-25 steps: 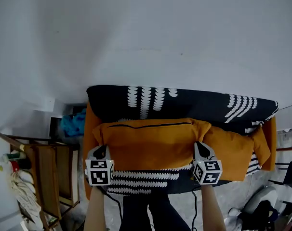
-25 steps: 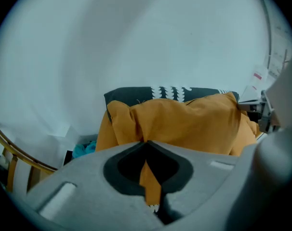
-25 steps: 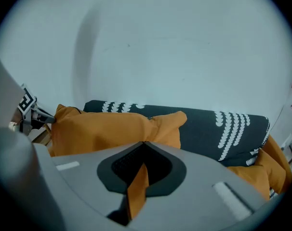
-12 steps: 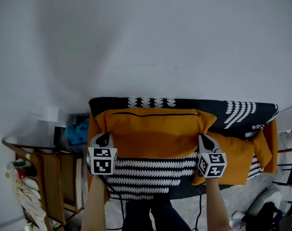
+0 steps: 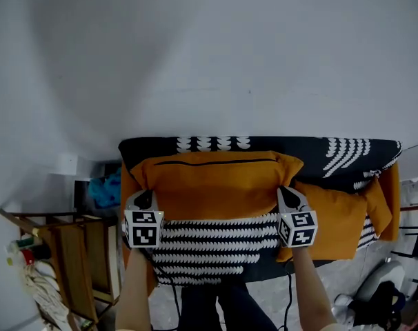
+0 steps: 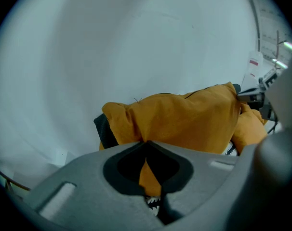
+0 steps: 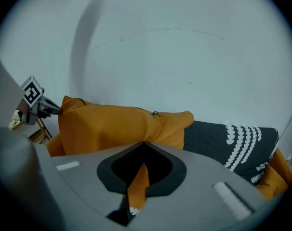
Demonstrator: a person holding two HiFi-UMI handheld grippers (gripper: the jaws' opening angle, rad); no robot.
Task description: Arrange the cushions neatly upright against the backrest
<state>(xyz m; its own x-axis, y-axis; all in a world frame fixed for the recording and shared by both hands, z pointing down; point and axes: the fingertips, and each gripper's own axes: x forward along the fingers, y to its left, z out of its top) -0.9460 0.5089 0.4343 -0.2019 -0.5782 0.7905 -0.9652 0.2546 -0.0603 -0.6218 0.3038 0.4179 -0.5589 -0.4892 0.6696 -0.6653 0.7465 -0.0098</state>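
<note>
A large orange cushion (image 5: 216, 185) stands against the dark, white-patterned backrest (image 5: 326, 154) of the sofa. My left gripper (image 5: 143, 202) is shut on its lower left corner and my right gripper (image 5: 288, 197) is shut on its lower right corner. In the left gripper view orange fabric is pinched between the jaws of the left gripper (image 6: 147, 146), and the cushion (image 6: 184, 119) rises beyond. The right gripper view shows the right gripper (image 7: 144, 146) pinching the cushion (image 7: 112, 126) the same way. A second orange cushion (image 5: 336, 216) leans lower down at the right.
The patterned seat (image 5: 216, 243) shows below the held cushion. A wooden side table (image 5: 64, 254) with small items stands left of the sofa, with a blue bundle (image 5: 109, 185) behind it. A white wall (image 5: 209, 47) is behind. Dark gear (image 5: 374, 302) lies on the floor at the right.
Both grippers have carried the large cushion up and back against the backrest. More of the patterned seat shows beneath it, and less of the backrest above it.
</note>
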